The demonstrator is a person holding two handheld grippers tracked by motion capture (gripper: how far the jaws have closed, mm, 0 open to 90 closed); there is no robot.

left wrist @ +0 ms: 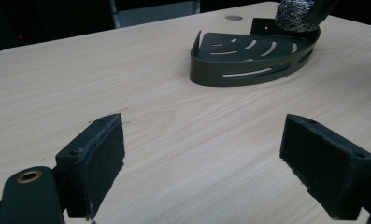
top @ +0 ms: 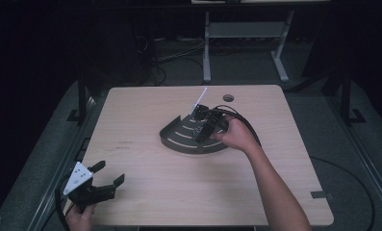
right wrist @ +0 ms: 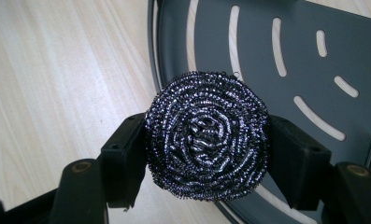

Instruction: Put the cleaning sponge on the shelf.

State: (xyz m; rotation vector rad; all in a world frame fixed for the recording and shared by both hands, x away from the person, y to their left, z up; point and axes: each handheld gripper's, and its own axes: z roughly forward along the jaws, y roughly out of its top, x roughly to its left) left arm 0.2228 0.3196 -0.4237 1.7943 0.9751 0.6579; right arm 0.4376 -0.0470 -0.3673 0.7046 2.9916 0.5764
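Here, at the near left corner of the wooden table (top: 145,192), the left gripper (top: 107,179) rests with its jaws spread wide and nothing between them. To the right, toward the far centre, the right gripper (right wrist: 206,154) clamps a round steel-wool scourer (right wrist: 206,135) over the dark slotted corner tray (top: 179,137).

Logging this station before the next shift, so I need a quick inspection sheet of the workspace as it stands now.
Surface: pale wooden table, a round hole near its far edge.
Job's things: dark slotted corner tray; steel scouring pad.
Clutter: nothing seen.
Grippers: right gripper shut on the scouring pad above the tray's rim; left gripper open, holding nothing, at the table's near left corner.
Cables: black cable trails from the right gripper.
Surroundings: dark room, table legs and floor cables beyond.
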